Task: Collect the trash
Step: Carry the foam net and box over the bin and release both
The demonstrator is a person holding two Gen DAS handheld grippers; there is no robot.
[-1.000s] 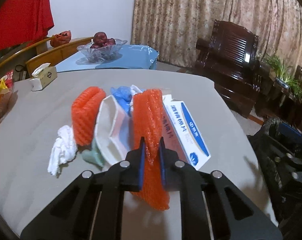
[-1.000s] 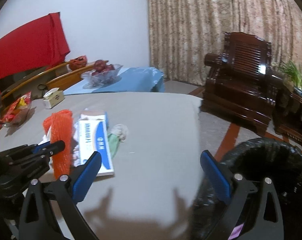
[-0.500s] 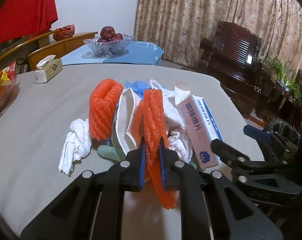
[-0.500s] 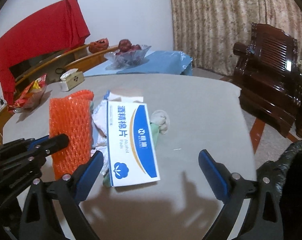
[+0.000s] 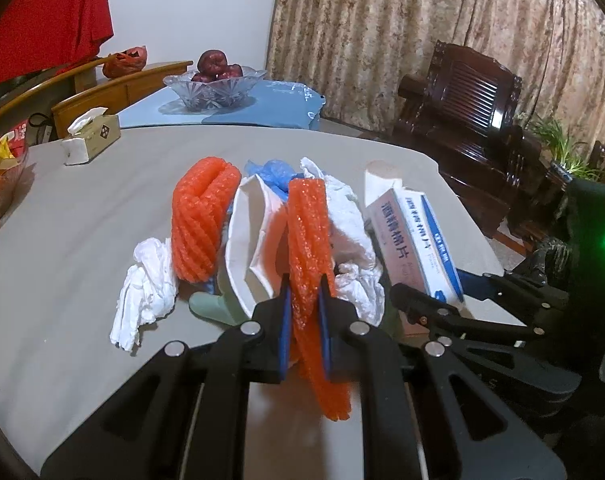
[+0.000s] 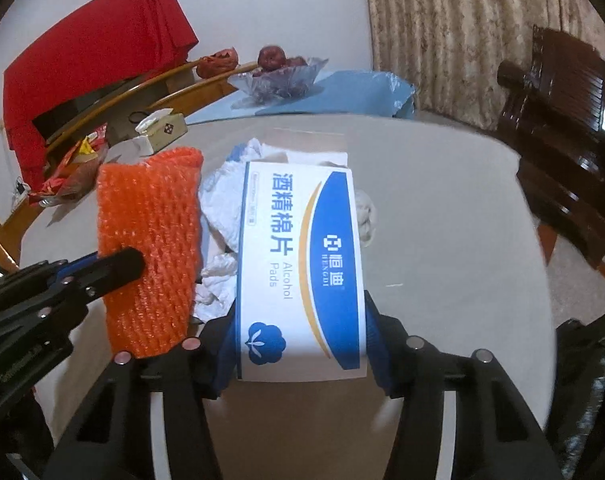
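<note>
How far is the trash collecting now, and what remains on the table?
No trash can be seen in the bag. In hand: the left gripper clamps an orange foam net, and the right gripper is closing around the alcohol pads box. Left: another foam net, crumpled tissue, white tray.

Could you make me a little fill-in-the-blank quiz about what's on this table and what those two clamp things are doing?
1. The left gripper is clamped on a strip of foam net coloured ____.
2. The right gripper is closing around a box labelled "Alcohol ____".
3. The glass bowl on the blue table holds dark red ____.

Missing words: orange; Pads; fruit
</note>
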